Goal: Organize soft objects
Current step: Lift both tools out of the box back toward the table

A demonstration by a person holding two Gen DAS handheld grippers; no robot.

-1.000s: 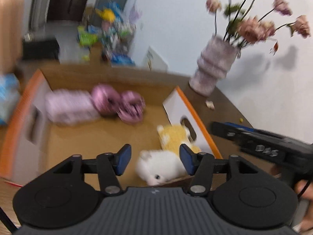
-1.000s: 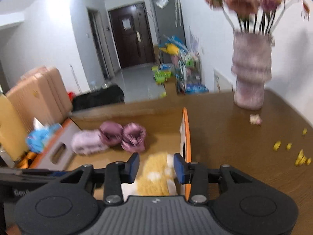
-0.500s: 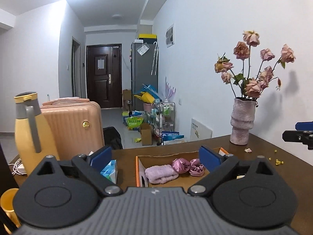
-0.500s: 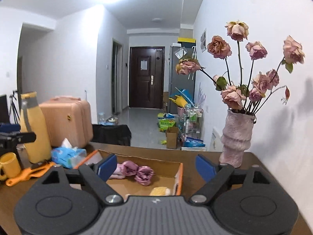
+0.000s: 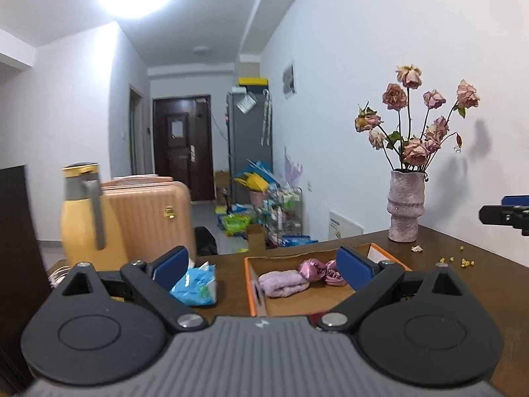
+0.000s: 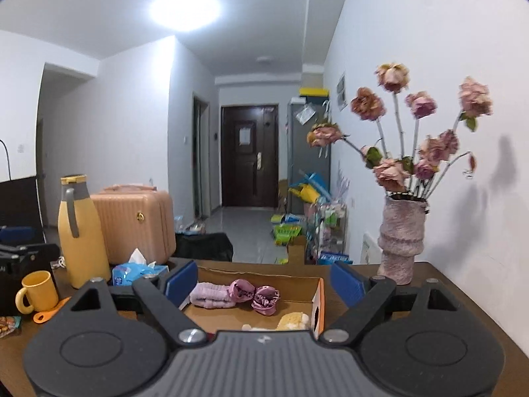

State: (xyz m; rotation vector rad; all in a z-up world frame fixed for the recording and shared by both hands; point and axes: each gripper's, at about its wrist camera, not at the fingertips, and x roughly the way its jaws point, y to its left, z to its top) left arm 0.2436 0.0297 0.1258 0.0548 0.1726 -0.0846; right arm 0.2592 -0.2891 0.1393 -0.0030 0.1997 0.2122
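On the counter (image 6: 429,301) a cardboard box (image 6: 318,292) holds a rolled towel (image 6: 211,294) beside two scrunchies (image 6: 254,294), plush toys (image 6: 292,321) nearer. A vase (image 6: 400,238) stands right; tissue pack (image 6: 139,269), flask (image 6: 82,231) and mug (image 6: 36,291) left.

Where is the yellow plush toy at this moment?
The yellow plush toy lies in the cardboard box, at its near right corner in the right wrist view, in front of the pink scrunchies. The left wrist view does not show it.
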